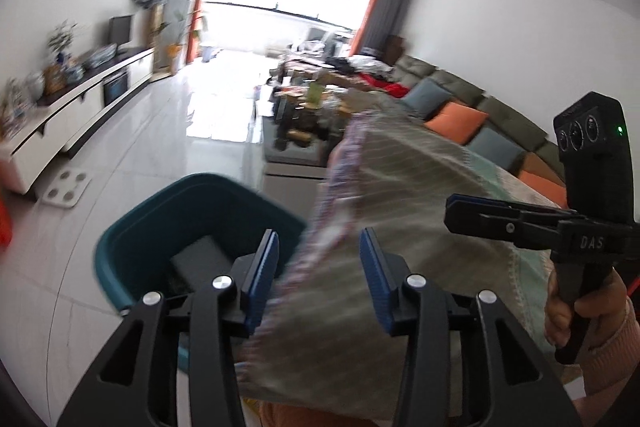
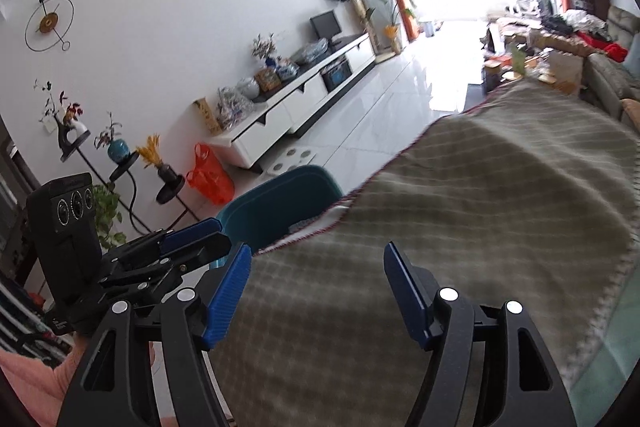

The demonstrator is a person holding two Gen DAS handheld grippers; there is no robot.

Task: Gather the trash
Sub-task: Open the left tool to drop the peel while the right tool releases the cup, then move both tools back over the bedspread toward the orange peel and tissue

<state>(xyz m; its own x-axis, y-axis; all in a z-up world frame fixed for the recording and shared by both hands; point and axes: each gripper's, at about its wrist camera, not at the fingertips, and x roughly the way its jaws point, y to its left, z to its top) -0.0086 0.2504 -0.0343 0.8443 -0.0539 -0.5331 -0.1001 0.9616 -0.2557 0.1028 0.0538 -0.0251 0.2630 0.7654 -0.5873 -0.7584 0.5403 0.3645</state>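
Note:
A teal trash bin (image 1: 168, 227) stands on the white floor at the left edge of a cloth-covered table (image 1: 420, 211); something dark and flat (image 1: 200, 259) lies inside it. The bin (image 2: 276, 207) also shows in the right wrist view, past the table's edge. My left gripper (image 1: 318, 259) is open and empty, above the table's edge beside the bin. My right gripper (image 2: 318, 279) is open and empty above the tablecloth (image 2: 460, 227). Each gripper shows in the other's view: the right one (image 1: 472, 213) and the left one (image 2: 200, 235). No loose trash shows.
A cluttered coffee table (image 1: 304, 107) and a grey sofa with orange and blue cushions (image 1: 472, 119) lie beyond. A white TV cabinet (image 2: 304, 99) runs along the left wall. An orange plastic bag (image 2: 208, 175) and plant stands (image 2: 120, 163) stand near the bin.

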